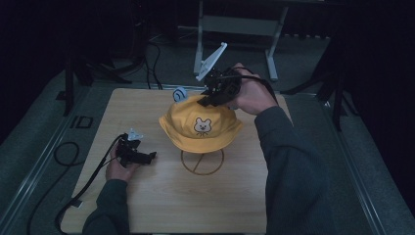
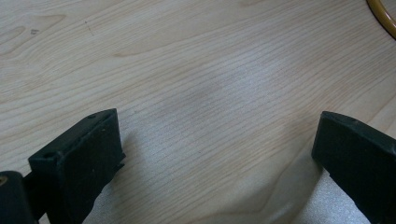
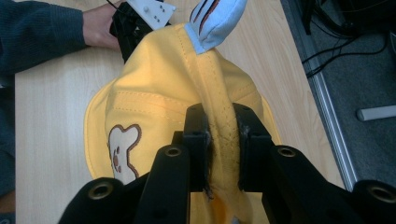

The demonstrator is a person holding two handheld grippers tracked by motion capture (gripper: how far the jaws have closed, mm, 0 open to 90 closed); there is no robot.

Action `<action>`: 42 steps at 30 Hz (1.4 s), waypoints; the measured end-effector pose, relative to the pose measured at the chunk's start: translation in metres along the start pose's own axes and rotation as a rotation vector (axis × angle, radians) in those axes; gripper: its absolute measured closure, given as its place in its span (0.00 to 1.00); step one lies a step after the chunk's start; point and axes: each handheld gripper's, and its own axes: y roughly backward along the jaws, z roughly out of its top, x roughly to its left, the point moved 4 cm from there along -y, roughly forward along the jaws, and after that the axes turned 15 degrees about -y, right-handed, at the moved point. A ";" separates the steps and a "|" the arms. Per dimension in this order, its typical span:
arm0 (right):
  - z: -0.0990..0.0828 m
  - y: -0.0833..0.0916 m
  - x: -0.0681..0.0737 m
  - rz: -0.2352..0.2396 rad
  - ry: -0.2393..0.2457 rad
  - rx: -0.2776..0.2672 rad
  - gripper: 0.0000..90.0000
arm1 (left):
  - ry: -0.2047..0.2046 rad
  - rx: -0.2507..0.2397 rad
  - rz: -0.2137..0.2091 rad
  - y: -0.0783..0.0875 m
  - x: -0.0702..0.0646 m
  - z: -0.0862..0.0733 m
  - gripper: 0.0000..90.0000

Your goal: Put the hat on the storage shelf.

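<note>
A soft, light yellow cloth bucket hat [image 1: 200,128] sits mid-desk [image 1: 147,205]. Its crown fold is pinched by the right tool [image 3: 219,140], a sensible hold; the left tool [image 2: 215,158] rests apart, empty.

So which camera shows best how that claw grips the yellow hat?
The right gripper view: the right claw pinches a fold of the yellow hat's crown up close. The high view shows the whole hat on its stand; there the grip is small.
</note>
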 end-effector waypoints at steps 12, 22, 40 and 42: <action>0.000 -0.007 0.002 0.016 -0.010 0.019 0.77 | 0.000 -0.001 0.003 0.000 0.000 0.000 0.02; -0.007 -0.010 -0.001 -0.055 -0.029 0.039 0.32 | -0.001 -0.002 0.003 0.000 0.000 0.000 0.02; -0.012 0.004 -0.004 -0.087 -0.043 -0.001 0.16 | -0.002 -0.001 0.003 0.000 0.000 0.000 0.02; -0.015 0.006 -0.005 -0.087 -0.052 -0.008 0.16 | -0.001 -0.001 0.003 0.000 0.000 0.000 0.02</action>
